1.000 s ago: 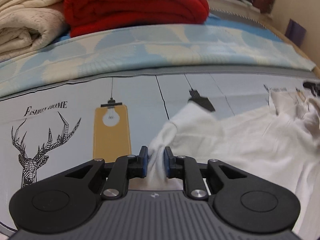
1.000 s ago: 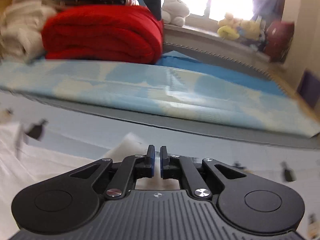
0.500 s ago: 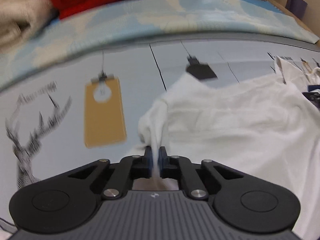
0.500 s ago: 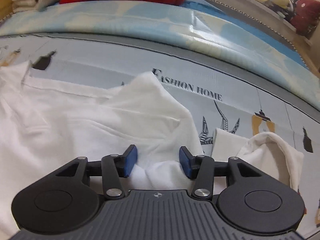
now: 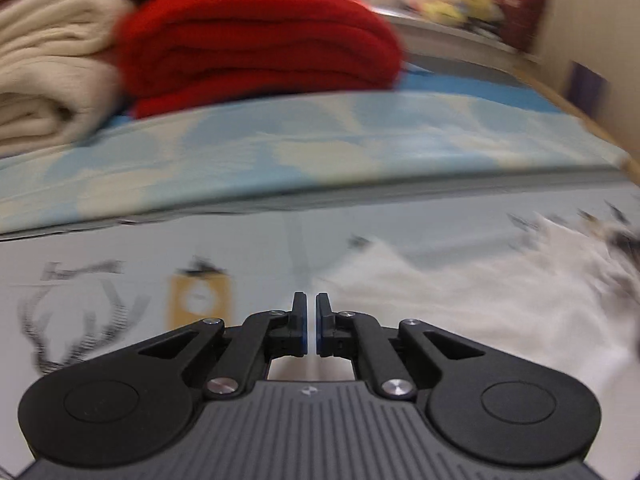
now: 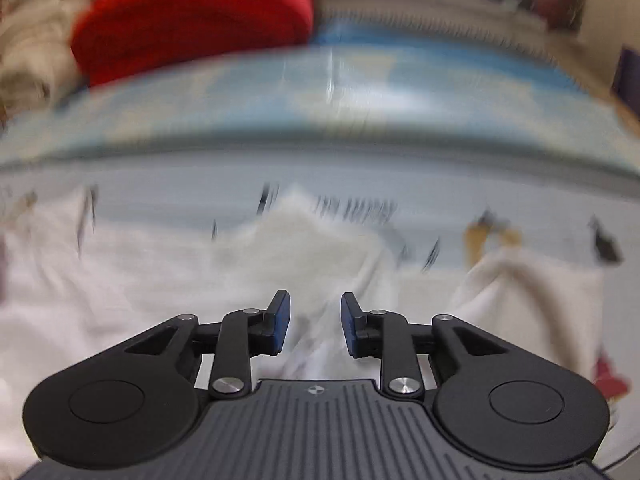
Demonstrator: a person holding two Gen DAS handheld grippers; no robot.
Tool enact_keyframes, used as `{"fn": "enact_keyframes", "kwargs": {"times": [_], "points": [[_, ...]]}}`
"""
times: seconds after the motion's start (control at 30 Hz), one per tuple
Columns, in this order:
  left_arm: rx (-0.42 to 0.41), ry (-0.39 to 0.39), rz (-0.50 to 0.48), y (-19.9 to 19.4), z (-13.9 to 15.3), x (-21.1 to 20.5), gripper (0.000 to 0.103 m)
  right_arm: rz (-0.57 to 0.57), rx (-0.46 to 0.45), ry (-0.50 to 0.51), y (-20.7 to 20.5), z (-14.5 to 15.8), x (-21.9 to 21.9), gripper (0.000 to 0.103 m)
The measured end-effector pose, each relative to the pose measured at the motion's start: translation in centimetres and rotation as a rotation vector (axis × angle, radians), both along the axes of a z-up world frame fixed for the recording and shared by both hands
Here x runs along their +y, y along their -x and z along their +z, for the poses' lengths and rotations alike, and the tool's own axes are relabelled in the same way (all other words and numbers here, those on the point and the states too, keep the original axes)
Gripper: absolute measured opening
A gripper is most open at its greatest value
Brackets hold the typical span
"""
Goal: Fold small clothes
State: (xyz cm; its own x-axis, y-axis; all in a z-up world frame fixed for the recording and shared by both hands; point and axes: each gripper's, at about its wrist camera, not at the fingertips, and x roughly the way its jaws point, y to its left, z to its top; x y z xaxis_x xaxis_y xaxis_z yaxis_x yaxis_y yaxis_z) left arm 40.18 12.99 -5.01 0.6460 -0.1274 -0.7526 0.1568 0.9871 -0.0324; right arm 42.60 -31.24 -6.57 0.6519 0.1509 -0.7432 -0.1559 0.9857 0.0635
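White garment (image 5: 472,304) lies spread on the printed sheet (image 5: 120,264), near the right in the left view; left gripper (image 5: 311,330) nearly closed, whether on cloth I cannot tell; right gripper (image 6: 315,328) partly open over rumpled fabric; red blanket (image 6: 192,20) far behind.

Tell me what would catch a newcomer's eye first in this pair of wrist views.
The folded red blanket at the top of both views stands out most, stacked beside cream blankets on a blue patterned sheet. Below it, a white garment lies rumpled on the grey printed cloth. The right gripper is open over the garment, while the left gripper is nearly closed; blur hides whether it pinches fabric.
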Motion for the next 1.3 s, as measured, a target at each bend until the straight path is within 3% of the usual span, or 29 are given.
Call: {"fn": "enact_keyframes", "kwargs": {"times": [0.1,0.2,0.27,0.3,0.43,0.5,0.57,0.63,0.7,0.77,0.83,0.87,0.97,1.03,1.1,1.13,1.2,1.23,1.3], "points": [[0.099,0.079,-0.110,0.8,-1.7,-1.2,0.007,-0.178,-0.114,-0.113,0.6,3.2,-5.6,0.029],[0.155,-0.009,-0.163,1.5,-4.1,-2.4,0.007,-0.325,-0.202,-0.104,1.8,4.7,-10.0,0.029],[0.261,-0.118,-0.147,1.8,-6.5,-2.4,0.007,-0.343,-0.208,-0.040,2.7,4.6,-11.6,0.029],[0.250,-0.134,-0.155,2.3,-6.5,-2.4,0.007,-0.329,-0.186,-0.015,3.0,4.1,-12.1,0.029],[0.202,-0.109,-0.100,3.3,-2.3,-2.5,0.011,-0.243,-0.120,0.100,3.4,2.0,-12.0,0.034],[0.184,-0.060,-0.038,4.2,0.8,-2.5,0.017,-0.208,-0.109,0.159,3.0,1.1,-11.4,0.047],[0.170,-0.056,-0.010,5.8,3.1,-3.1,0.024,-0.188,-0.106,0.206,2.3,0.4,-10.7,0.051],[0.157,-0.054,-0.018,8.5,4.3,-4.3,0.037,-0.173,-0.081,0.244,0.9,-0.7,-10.1,0.051],[0.204,-0.035,-0.048,11.5,3.5,-5.7,0.038,-0.161,-0.045,0.315,-0.5,-2.1,-9.6,0.049],[0.251,-0.038,-0.087,13.4,1.3,-7.7,0.038,-0.137,-0.022,0.339,-1.0,-2.9,-9.2,0.041],[0.293,-0.102,-0.144,14.8,-1.2,-10.3,0.038,-0.135,-0.035,0.344,-0.7,-2.8,-9.0,0.022],[0.298,-0.136,-0.174,15.1,-2.1,-11.4,0.038,-0.151,-0.050,0.344,-0.5,-2.5,-9.2,0.007],[0.274,-0.212,-0.270,15.5,-4.0,-13.8,0.038,-0.351,-0.145,0.195,0.9,0.2,-12.5,0.007],[0.285,-0.223,-0.267,15.2,-4.6,-13.9,0.038,-0.630,-0.203,0.028,3.6,2.0,-17.0,0.007],[0.311,-0.221,-0.261,14.9,-5.1,-13.6,0.038,-0.932,-0.179,-0.124,7.1,1.8,-21.3,0.007],[0.323,-0.219,-0.262,14.8,-5.3,-13.6,0.038,-1.038,-0.110,-0.208,9.0,0.8,-23.3,0.007],[0.333,-0.216,-0.266,14.5,-5.3,-13.6,0.038,-1.134,0.011,-0.328,11.9,-1.5,-25.9,0.007],[0.336,-0.219,-0.269,14.4,-5.4,-13.4,0.038,-1.159,0.060,-0.341,13.1,-2.5,-26.7,0.009],[0.336,-0.227,-0.275,14.3,-5.4,-13.7,0.038,-1.084,0.120,-0.347,13.9,-3.4,-27.8,0.012]]}}
